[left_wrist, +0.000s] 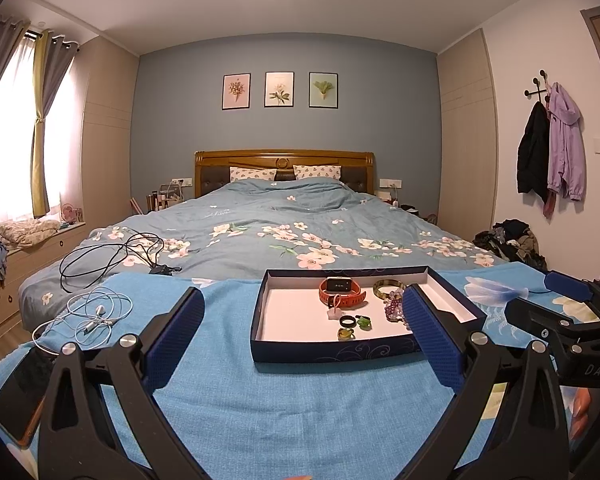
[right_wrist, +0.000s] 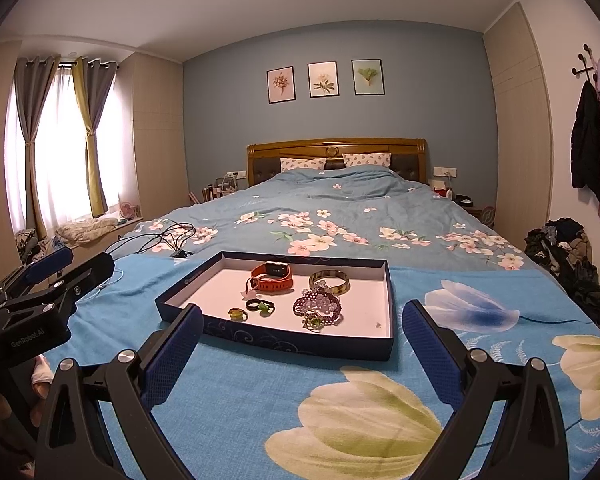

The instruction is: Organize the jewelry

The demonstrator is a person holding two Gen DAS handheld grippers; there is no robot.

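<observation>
A dark blue tray (left_wrist: 332, 354) (right_wrist: 284, 343) with a white floor lies on a blue towel at the foot of the bed. In it are an orange watch (left_wrist: 341, 291) (right_wrist: 272, 276), a gold bangle (left_wrist: 386, 288) (right_wrist: 329, 281), a purple bead bracelet (right_wrist: 318, 306) (left_wrist: 394, 308), a black ring (left_wrist: 347, 321) (right_wrist: 253, 304), a green ring (left_wrist: 365, 323) (right_wrist: 265, 308) and a yellow ring (left_wrist: 346, 334) (right_wrist: 237, 313). My left gripper (left_wrist: 303, 328) is open and empty, just before the tray. My right gripper (right_wrist: 302, 336) is open and empty, also before the tray.
White earphones (left_wrist: 96, 312) and a phone (left_wrist: 18, 396) lie on the towel's left. Black cables (left_wrist: 112, 256) (right_wrist: 168, 236) lie on the duvet beyond. The right gripper shows at the left wrist view's right edge (left_wrist: 568, 320), the left gripper at the right wrist view's left (right_wrist: 40, 300).
</observation>
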